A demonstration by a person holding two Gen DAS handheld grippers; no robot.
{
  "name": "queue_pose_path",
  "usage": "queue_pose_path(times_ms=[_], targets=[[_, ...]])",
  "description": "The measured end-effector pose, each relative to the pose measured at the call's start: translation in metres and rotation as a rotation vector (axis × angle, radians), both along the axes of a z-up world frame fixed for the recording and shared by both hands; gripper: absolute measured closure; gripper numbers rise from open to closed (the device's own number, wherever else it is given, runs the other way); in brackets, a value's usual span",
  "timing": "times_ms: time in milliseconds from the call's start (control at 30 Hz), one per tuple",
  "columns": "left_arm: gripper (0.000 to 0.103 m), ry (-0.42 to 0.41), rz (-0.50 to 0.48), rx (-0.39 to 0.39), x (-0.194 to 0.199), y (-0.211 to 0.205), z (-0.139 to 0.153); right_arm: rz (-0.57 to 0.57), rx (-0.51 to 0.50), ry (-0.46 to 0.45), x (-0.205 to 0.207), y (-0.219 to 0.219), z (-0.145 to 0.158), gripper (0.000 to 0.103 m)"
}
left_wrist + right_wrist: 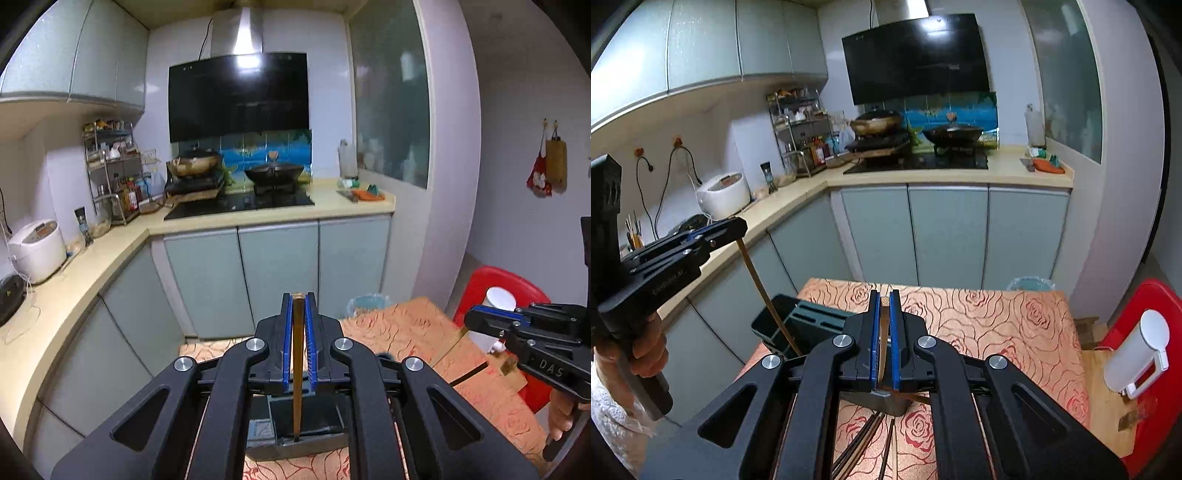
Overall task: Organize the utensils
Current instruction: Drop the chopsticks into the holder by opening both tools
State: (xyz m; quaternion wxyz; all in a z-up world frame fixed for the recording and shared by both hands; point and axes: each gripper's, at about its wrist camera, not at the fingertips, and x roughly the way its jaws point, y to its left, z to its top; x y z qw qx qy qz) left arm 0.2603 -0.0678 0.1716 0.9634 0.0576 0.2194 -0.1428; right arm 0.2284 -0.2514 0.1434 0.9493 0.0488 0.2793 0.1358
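My left gripper (299, 295) is shut on a brown chopstick (297, 354) that stands nearly upright, its lower tip inside a dark utensil holder (295, 428). The right wrist view shows that chopstick (764, 291) hanging from the left gripper (738, 226) into the slotted holder (812, 317) at the table's left edge. My right gripper (885, 293) is shut on another chopstick (883, 332), which lies crosswise over the holder's near end. Several more chopsticks (864, 443) lie on the rose-patterned tablecloth (979, 321) below it. In the left wrist view, the right gripper (471, 318) is at the far right.
A white dispenser (1137, 354) stands on a wooden board over a red stool (1156, 306) right of the table. A bin (1030, 284) sits behind the table. The L-shaped counter (798, 192) carries a rice cooker (724, 195), a spice rack and pans on the hob.
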Motion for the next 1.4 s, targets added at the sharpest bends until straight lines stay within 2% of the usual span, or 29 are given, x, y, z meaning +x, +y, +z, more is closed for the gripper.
queue_pose_path(times_ms=[200, 367, 400, 433, 467, 500, 567, 800, 1133, 1400], targets=[[0.097, 0.043, 0.008, 0.004, 0.005, 0.006, -0.024, 0.001, -0.01, 0.044, 0.01, 0.005, -0.023, 0.097], [0.096, 0.043, 0.018, 0.017, 0.001, 0.009, -0.032, -0.012, 0.002, 0.068, 0.014, 0.004, -0.033, 0.097], [0.093, 0.042, 0.019, 0.019, 0.001, 0.009, -0.032, -0.012, 0.001, 0.071, 0.014, 0.004, -0.035, 0.097], [0.084, 0.04, 0.022, 0.02, 0.0, 0.01, -0.032, -0.011, 0.003, 0.075, 0.015, 0.004, -0.036, 0.094], [0.077, 0.037, 0.026, 0.015, -0.002, 0.012, -0.032, -0.011, 0.007, 0.078, 0.014, 0.004, -0.036, 0.087], [0.065, 0.033, 0.03, 0.011, -0.003, 0.013, -0.031, -0.014, 0.01, 0.079, 0.014, 0.004, -0.036, 0.071], [0.06, 0.022, 0.033, -0.002, -0.007, 0.017, -0.029, -0.038, 0.026, 0.064, 0.011, 0.001, -0.033, 0.055], [0.036, 0.002, 0.029, -0.04, -0.02, 0.03, -0.017, -0.046, 0.041, 0.033, 0.0, -0.007, -0.023, 0.054], [0.025, 0.0, 0.034, -0.07, -0.045, 0.051, -0.027, -0.046, 0.018, -0.031, -0.033, -0.016, -0.014, 0.052], [0.024, 0.054, 0.041, -0.073, -0.073, 0.069, -0.069, -0.051, -0.005, -0.087, -0.074, -0.025, -0.02, 0.052]])
